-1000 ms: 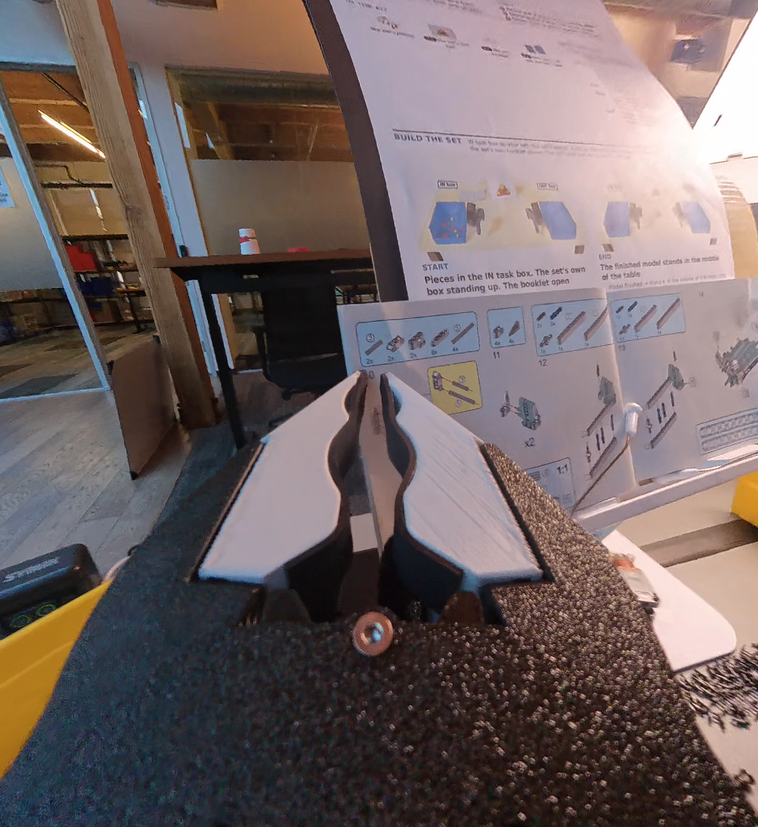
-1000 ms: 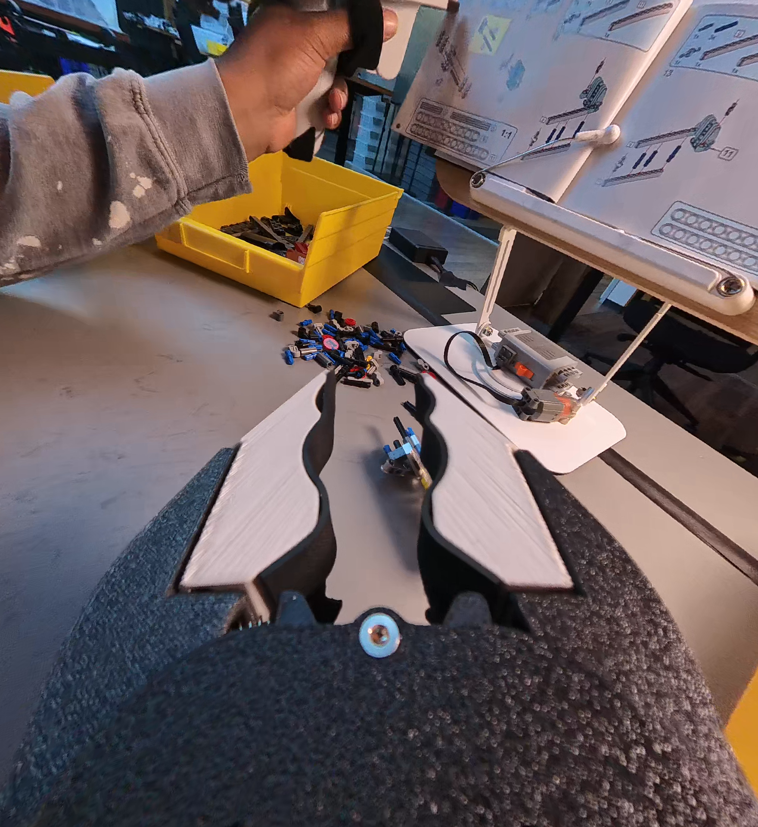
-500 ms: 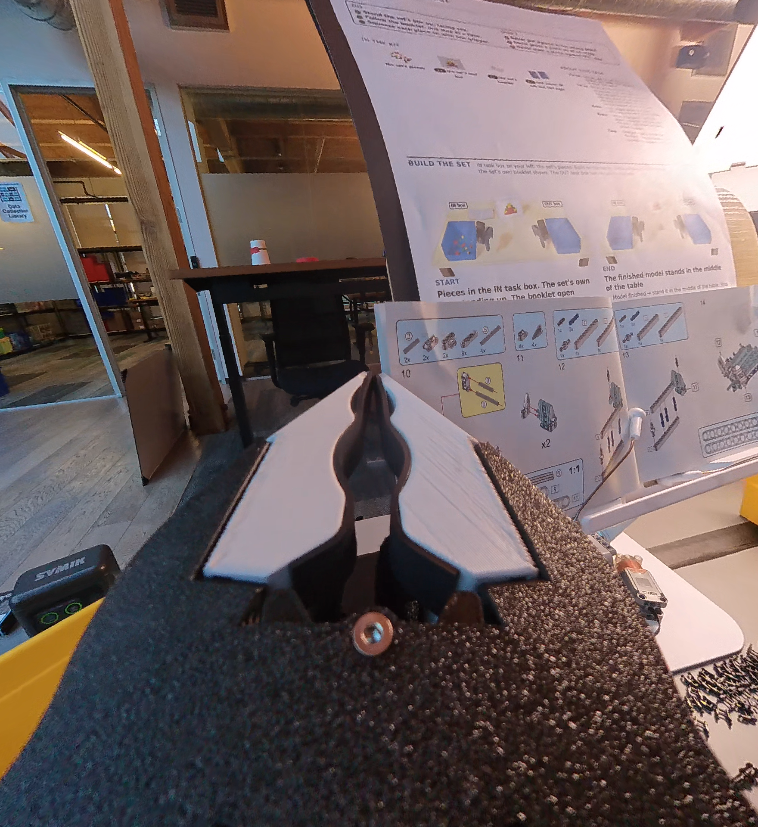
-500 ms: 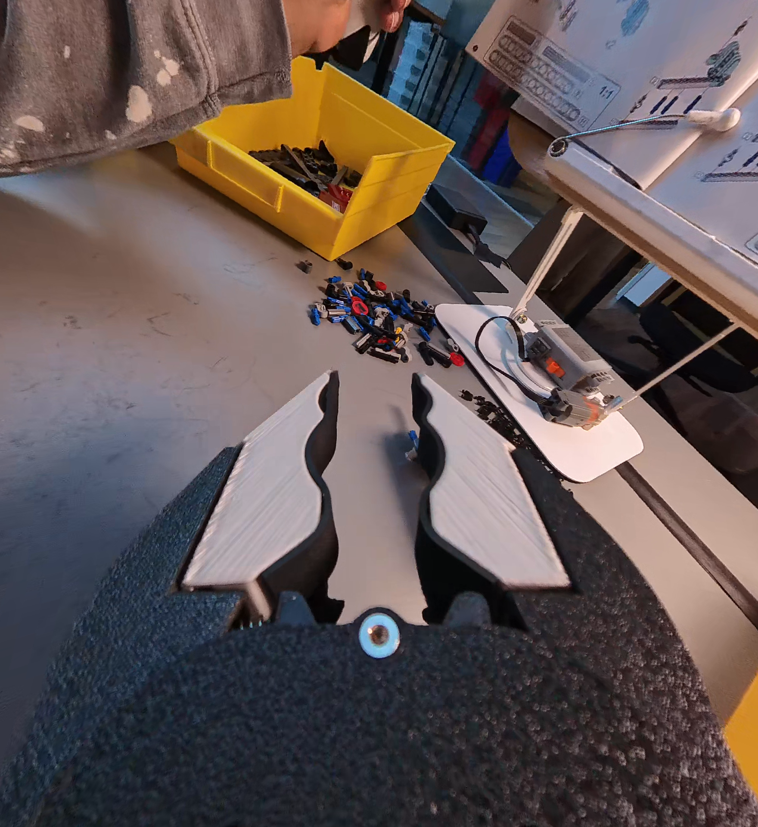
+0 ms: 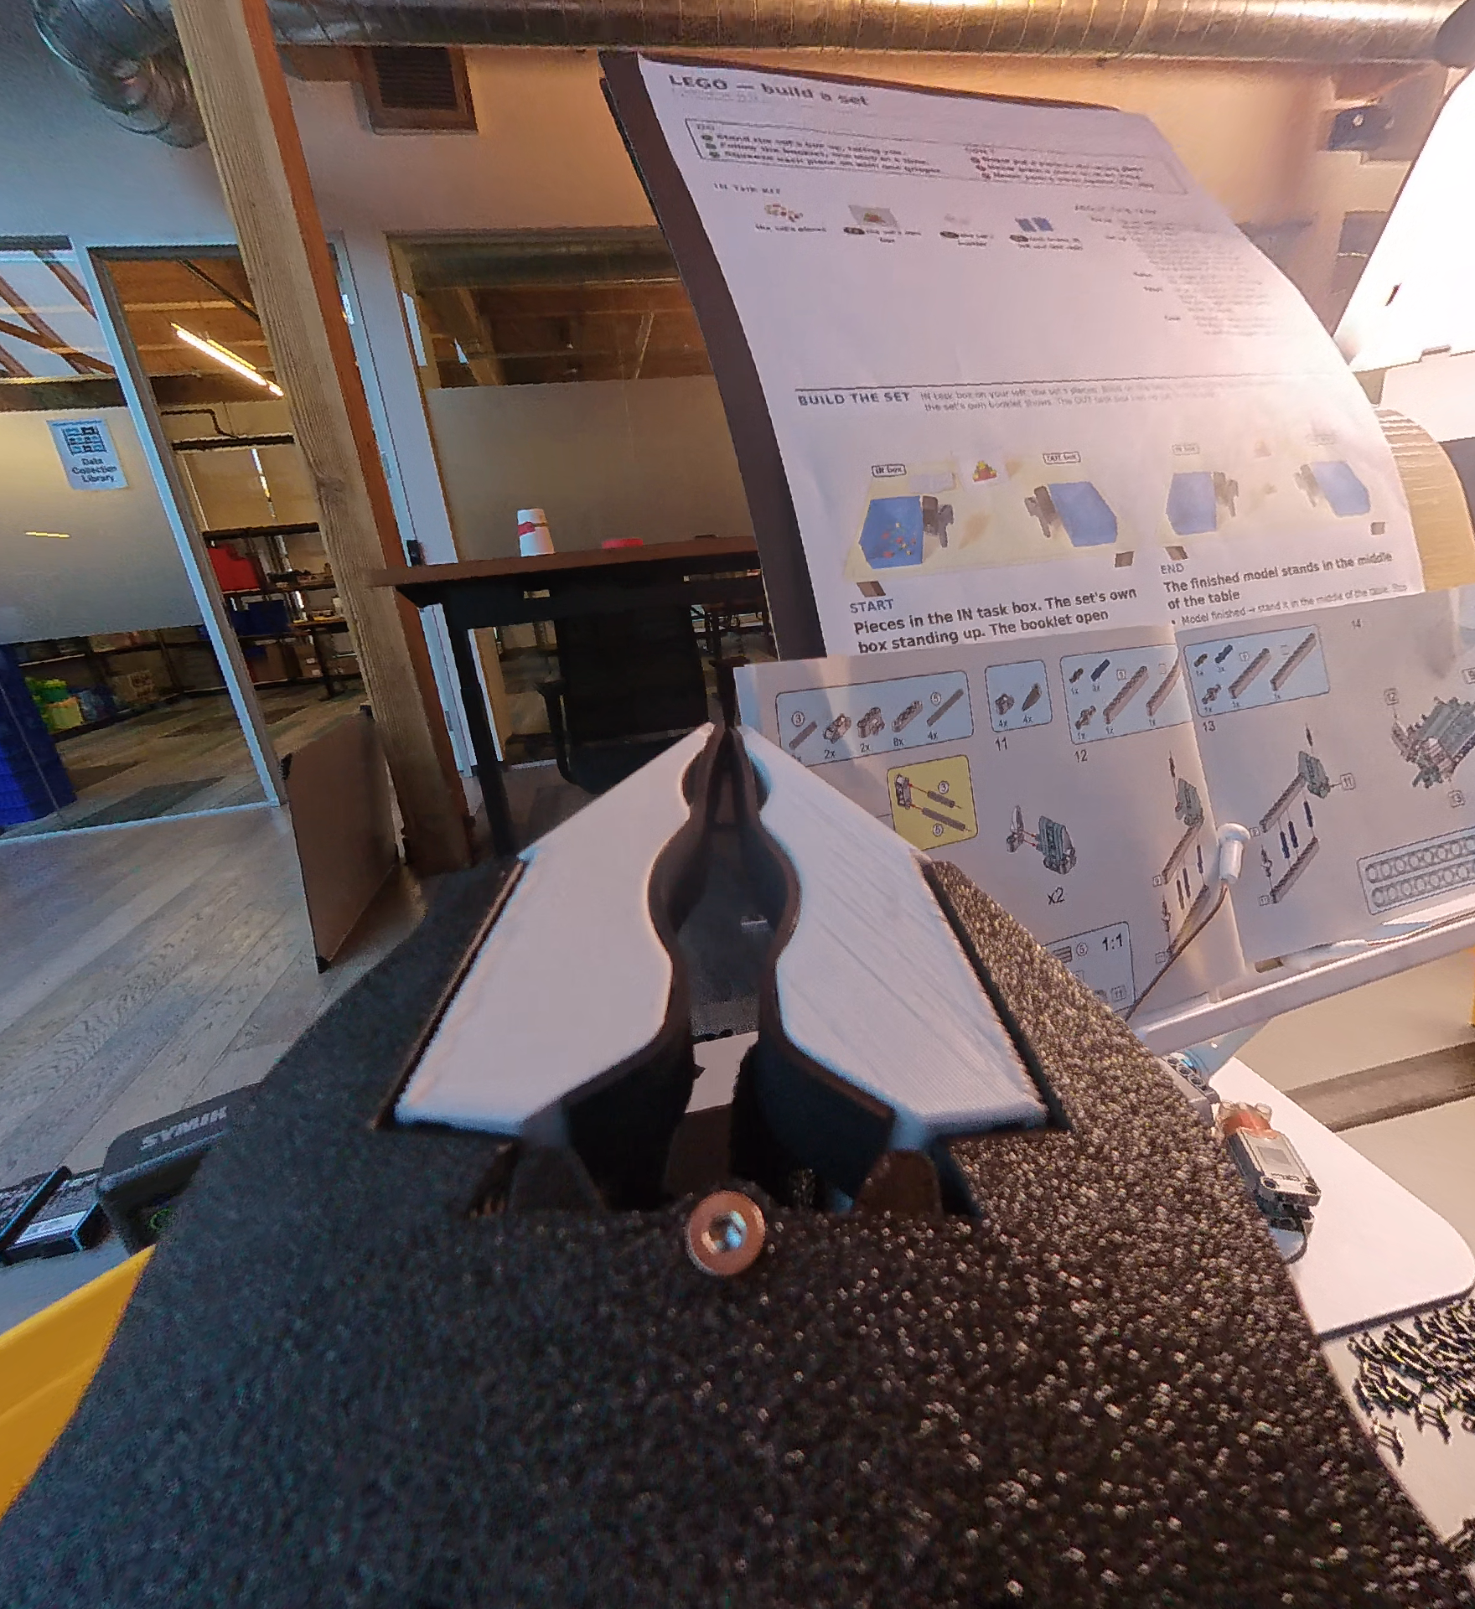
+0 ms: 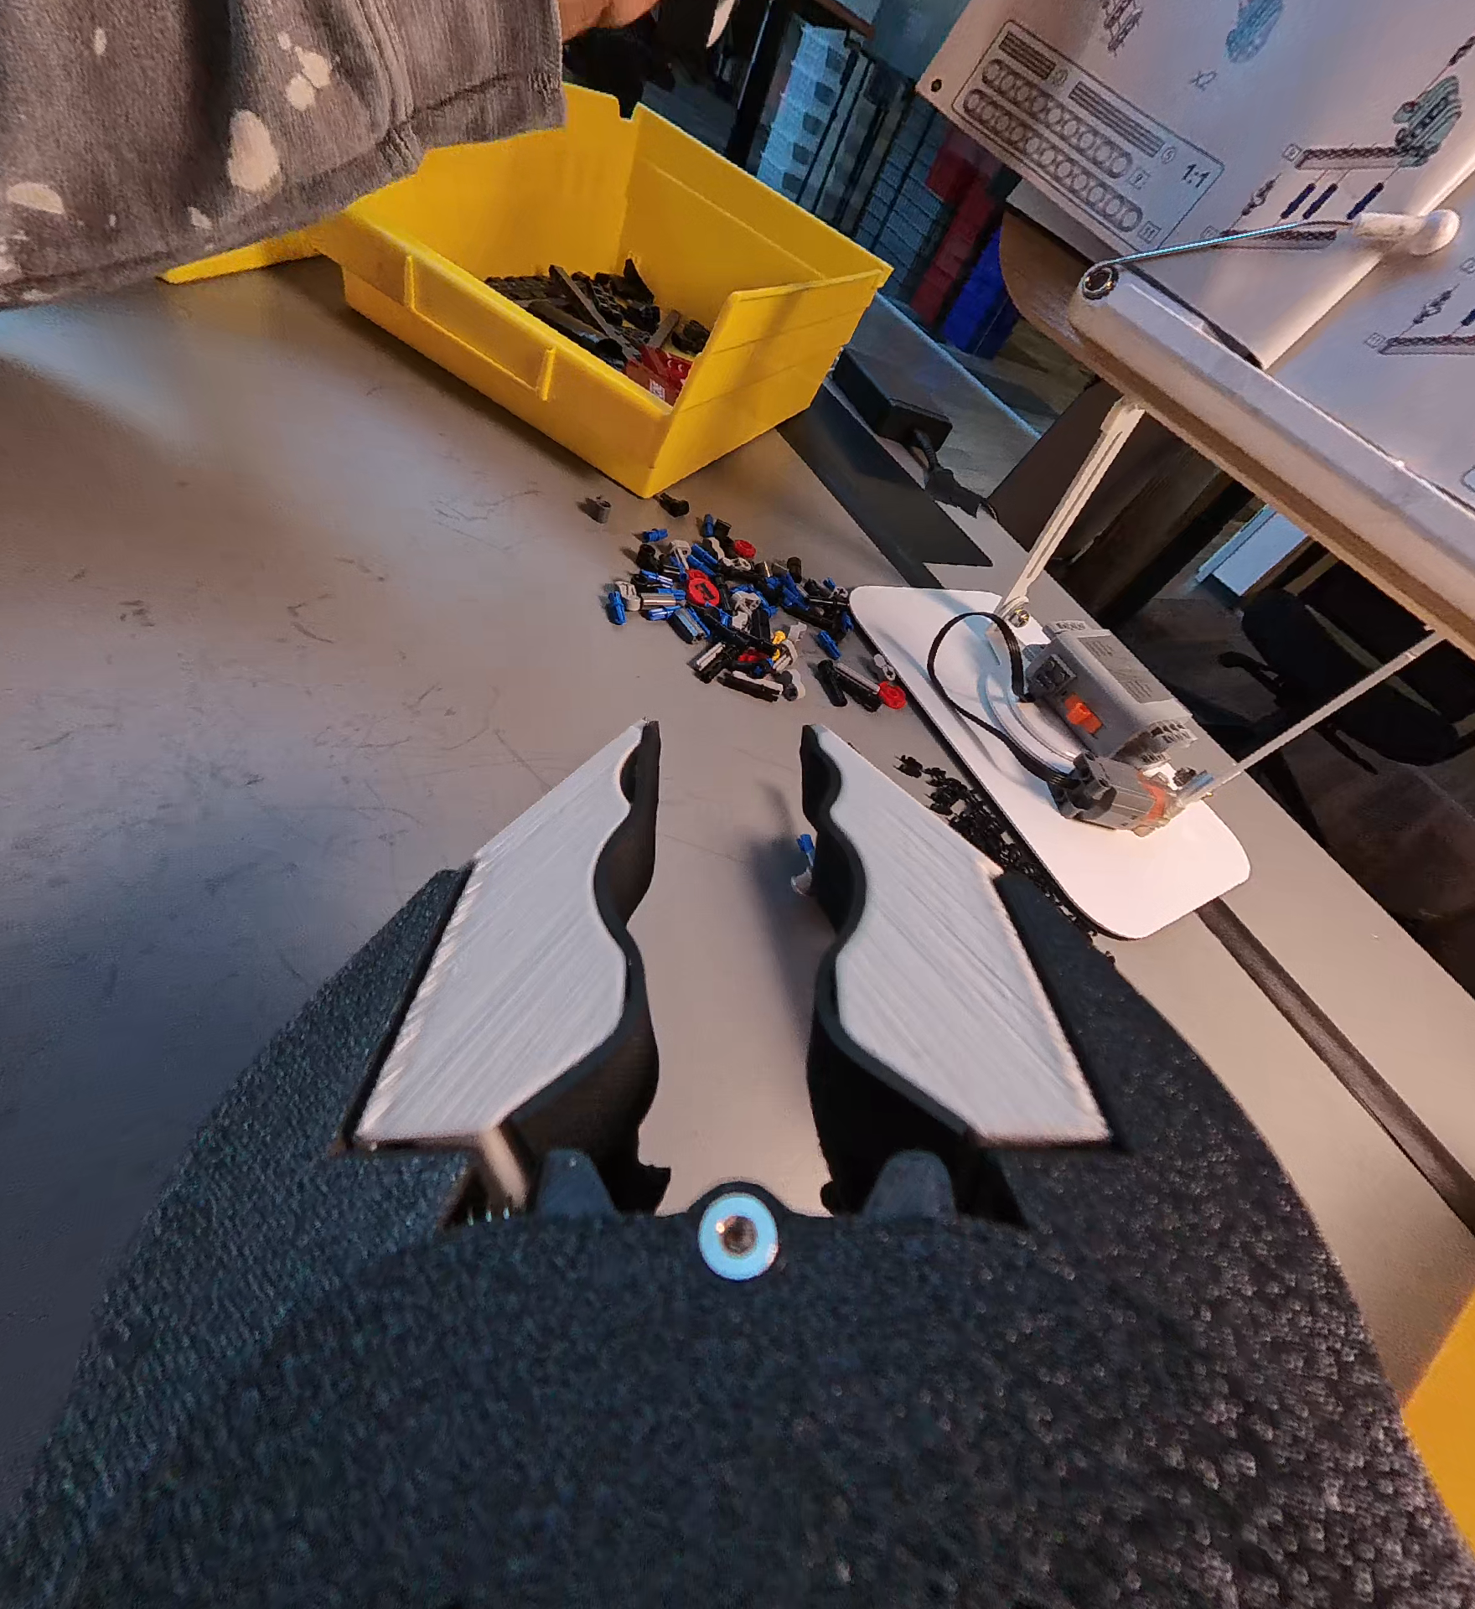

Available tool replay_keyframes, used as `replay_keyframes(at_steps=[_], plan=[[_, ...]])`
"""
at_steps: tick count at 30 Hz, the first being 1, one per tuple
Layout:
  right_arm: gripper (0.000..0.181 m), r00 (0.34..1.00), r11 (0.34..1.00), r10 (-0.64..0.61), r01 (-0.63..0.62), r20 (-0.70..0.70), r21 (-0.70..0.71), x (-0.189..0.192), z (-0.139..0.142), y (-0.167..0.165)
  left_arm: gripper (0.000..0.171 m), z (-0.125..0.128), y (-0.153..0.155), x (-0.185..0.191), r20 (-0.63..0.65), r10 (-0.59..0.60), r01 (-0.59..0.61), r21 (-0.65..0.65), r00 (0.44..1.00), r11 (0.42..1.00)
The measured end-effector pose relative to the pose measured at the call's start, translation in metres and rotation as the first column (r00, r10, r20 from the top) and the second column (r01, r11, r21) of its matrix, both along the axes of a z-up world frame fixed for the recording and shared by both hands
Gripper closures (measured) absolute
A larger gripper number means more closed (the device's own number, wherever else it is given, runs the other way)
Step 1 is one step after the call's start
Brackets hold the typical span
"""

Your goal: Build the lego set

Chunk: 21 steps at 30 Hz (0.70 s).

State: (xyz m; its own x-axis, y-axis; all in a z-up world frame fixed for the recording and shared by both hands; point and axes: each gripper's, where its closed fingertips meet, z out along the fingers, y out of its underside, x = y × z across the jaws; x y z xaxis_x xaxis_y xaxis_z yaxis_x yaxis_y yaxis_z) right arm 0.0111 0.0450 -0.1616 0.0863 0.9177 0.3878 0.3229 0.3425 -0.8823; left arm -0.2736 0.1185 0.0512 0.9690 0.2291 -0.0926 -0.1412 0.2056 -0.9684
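1. Since a second ago my right gripper (image 6: 730, 740) has drawn back and lifted. The sleeve (image 6: 194, 113) has climbed to 11 o'clock, its hand now out of view.
2. My left wrist view has tipped upward, so more of the big instruction sheet (image 5: 1021, 348) shows at 1 o'clock, with the open booklet (image 5: 1065, 784) on its stand below it.
3. On the grey table (image 6: 194, 696) the yellow bin (image 6: 612, 287) of dark parts sits at 12 o'clock. The loose pile of small pieces (image 6: 734, 609) lies nearer me.
4. At 2 o'clock the white stand base (image 6: 1152, 888) carries a grey motor unit (image 6: 1100, 688) with a black cable.
5. My right claw is released, empty and clear of the table.
6. My left gripper (image 5: 725, 740) is clenched, tips meeting. A thin dark sliver shows at them, and I cannot tell what it is.
7. A small blue-and-grey piece (image 6: 804, 858) lies just beside the right finger's inner face, half hidden. It sat openly between the jaws before. I judge it light, rigid and slick, best pinched across its middle.
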Motion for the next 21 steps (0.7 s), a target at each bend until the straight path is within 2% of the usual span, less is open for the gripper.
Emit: replay_keyframes(at_steps=[10, 21], plan=[[0.151, 1.000, 1.000, -0.001, 0.001, 0.004, 0.001, 0.000, -0.001, 0.000, 0.171, 0.007, -0.002, 0.021, -0.041, -0.040, 0.037, -0.066, 0.998, 0.997], [0.151, 1.000, 1.000, -0.001, 0.001, 0.019, 0.016, 0.001, -0.003, 0.000, 0.171, -0.004, 0.002, 0.018, -0.009, -0.035, 0.033, -0.107, 0.999, 0.994]])
